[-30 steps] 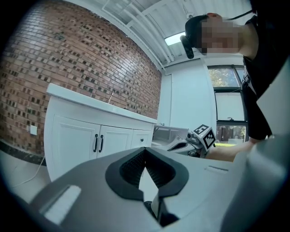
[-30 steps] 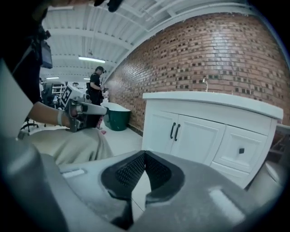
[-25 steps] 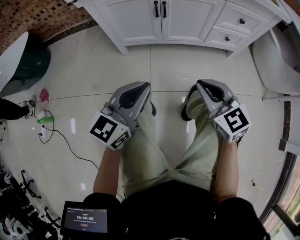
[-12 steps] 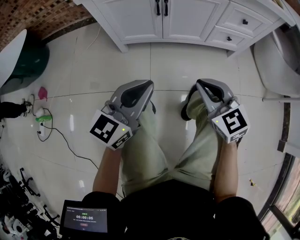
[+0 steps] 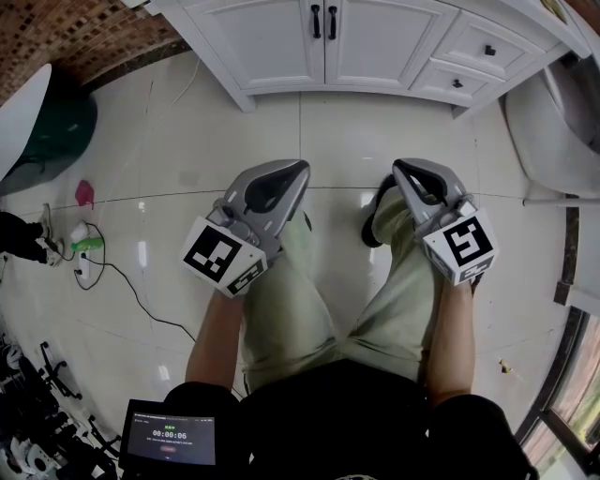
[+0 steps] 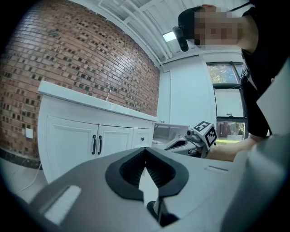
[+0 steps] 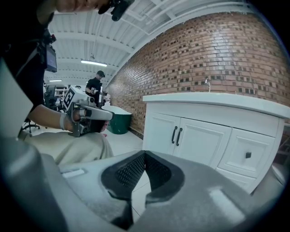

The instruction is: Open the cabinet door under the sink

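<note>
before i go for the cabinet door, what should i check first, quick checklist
1. Cabinet doors both shut, nothing opened yet: ok.
2. Black handles in view, side by side at the centre seam: ok.
3. Left gripper tongs ready to take a handle: not ok, shut tip to tip and empty.
4. Right gripper tongs ready: not ok, also shut and empty.
5. Grippers near the handles: not ok, both sit over the thighs, well apart from the cabinet.
6. Floor tiles toward the doors free of obstacles: ok.
</note>
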